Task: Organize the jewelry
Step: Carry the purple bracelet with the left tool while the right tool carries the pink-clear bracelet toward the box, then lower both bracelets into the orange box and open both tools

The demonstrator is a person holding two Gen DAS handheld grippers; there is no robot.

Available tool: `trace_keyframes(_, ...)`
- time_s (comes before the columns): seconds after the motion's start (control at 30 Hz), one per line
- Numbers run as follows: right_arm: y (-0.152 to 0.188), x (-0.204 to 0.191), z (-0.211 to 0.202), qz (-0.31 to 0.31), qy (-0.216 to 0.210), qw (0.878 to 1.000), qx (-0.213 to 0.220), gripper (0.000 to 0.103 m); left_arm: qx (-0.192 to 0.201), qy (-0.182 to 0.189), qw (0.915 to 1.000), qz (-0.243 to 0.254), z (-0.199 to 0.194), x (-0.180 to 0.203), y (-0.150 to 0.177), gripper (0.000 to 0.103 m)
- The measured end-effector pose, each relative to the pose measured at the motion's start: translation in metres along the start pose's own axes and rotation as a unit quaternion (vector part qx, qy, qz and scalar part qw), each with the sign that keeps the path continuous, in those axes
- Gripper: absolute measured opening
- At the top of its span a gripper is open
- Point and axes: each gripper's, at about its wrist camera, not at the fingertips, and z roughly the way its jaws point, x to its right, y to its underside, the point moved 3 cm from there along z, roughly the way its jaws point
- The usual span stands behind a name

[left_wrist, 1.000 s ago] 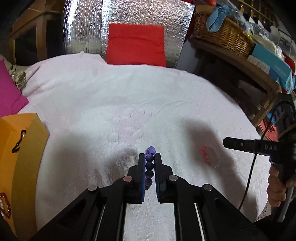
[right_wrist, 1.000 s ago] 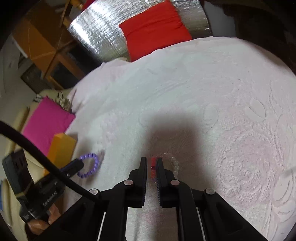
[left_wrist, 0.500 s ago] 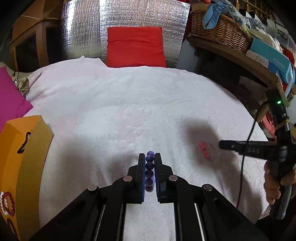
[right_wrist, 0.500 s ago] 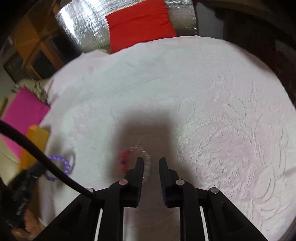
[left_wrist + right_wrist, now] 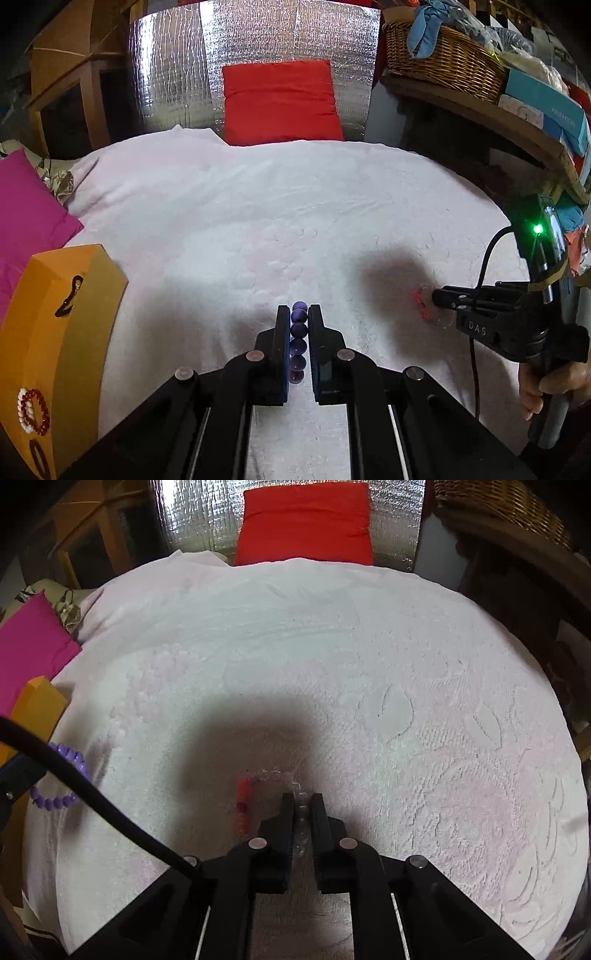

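At the left edge of the bed (image 5: 258, 206) we see an orange box (image 5: 62, 332) standing on the white bedspread, with a red-and-white bracelet (image 5: 33, 411) lying on its near face. A pink cushion (image 5: 26, 206) lies behind the box at the far left.

Our left gripper (image 5: 298, 321) is clenched on the purple bracelet (image 5: 298, 338). The beads run in a single line down the narrow gap between the two fingers, the topmost bead poking out just past the fingertips, the lowest deep near the finger roots. From the right wrist view, the rest of that purple bracelet (image 5: 61, 775) hangs as a loop out from the left gripper, over the left part of the bedspread beside the orange box (image 5: 37, 709).

Further right, our right gripper (image 5: 303, 799) is closed on the clear-and-red bracelet (image 5: 258, 786). Its clear beads sit between the fingers, touching both. The red section curves away to the left of the left finger and lies on the bedspread, in the gripper's shadow. In the left wrist view, this right gripper (image 5: 439, 297) has its tips down at the bracelet (image 5: 423, 306), toward the right edge of the bed.

At the far edge a red cushion (image 5: 280, 101) leans against a silver foil panel (image 5: 177, 66). A wicker basket (image 5: 443, 62) sits on a shelf at the right.
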Motion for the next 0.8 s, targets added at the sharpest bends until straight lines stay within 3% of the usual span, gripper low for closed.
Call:
trace_keyframes(0.13, -0.003, 0.002, -0.006, 0.018, -0.034, 0.999, 0.012, 0.009, -0.002, 0.000, 1.0000, -0.002, 0.000, -0.001, 0.000, 0.010)
trace_keyframes(0.23, -0.007, 0.009, -0.015, 0.046, -0.083, 0.995, 0.022, 0.009, 0.001, -0.001, 1.0000, -0.007, -0.001, -0.004, -0.001, 0.010)
trace_keyframes(0.4, -0.012, 0.019, -0.026, 0.102, -0.170, 0.979, 0.041, 0.009, 0.004, -0.005, 0.9998, -0.017, -0.003, -0.009, -0.001, 0.010)
trace_keyframes(0.57, -0.015, 0.030, -0.034, 0.142, -0.227, 0.962, 0.050, 0.009, 0.006, -0.012, 0.9997, -0.023, -0.005, -0.013, 0.000, 0.010)
trace_keyframes(0.8, -0.013, 0.013, -0.048, 0.131, -0.242, 0.960, 0.057, 0.009, 0.021, -0.020, 0.9987, -0.041, -0.026, -0.021, 0.004, 0.010)
